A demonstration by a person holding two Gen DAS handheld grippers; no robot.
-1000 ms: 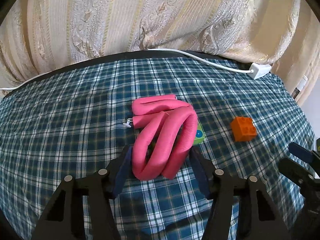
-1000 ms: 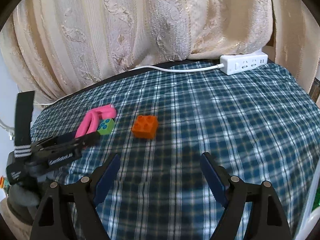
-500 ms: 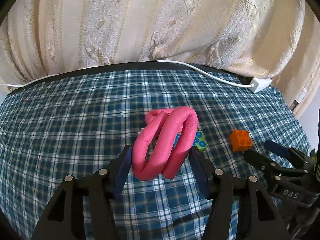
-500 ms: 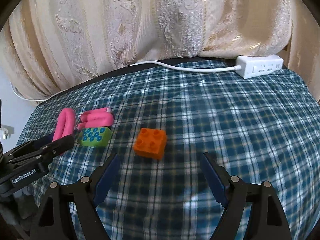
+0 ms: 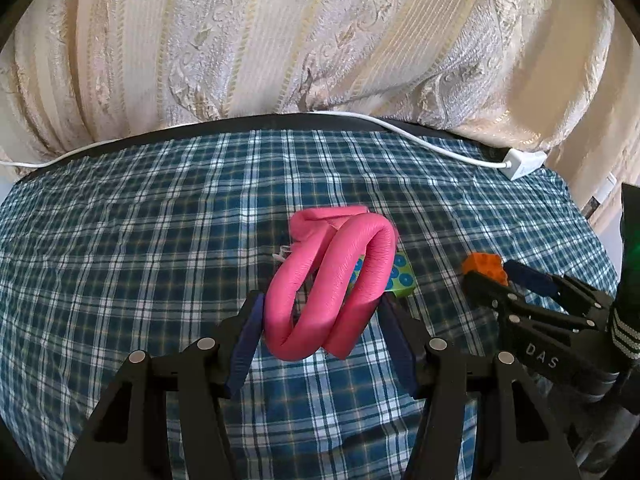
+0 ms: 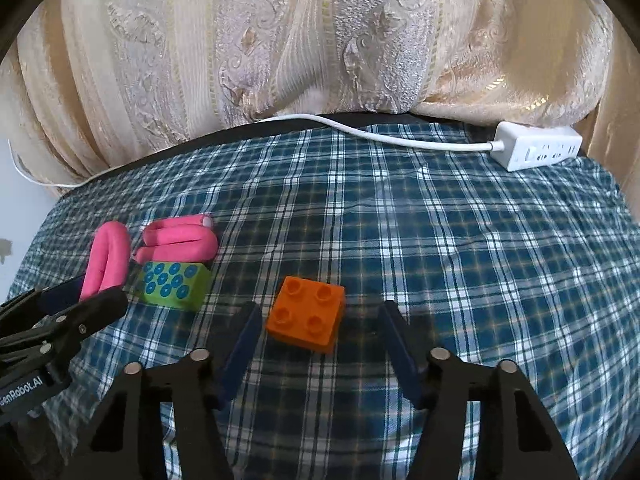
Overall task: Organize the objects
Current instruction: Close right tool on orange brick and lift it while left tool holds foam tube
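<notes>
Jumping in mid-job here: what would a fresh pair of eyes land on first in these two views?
First the pink foam tube, coiled and raised between the left gripper fingers. Next the orange brick on the plaid cloth, between the open right gripper fingers, with a green dotted block beside the pink coil.

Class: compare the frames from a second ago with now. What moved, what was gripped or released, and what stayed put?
The right gripper advanced until its open fingers flank the orange brick. The left gripper raised the pink foam tube that it holds, standing the loop steeper. Nothing was released. The brick, green dotted block and power strip stayed.
</notes>
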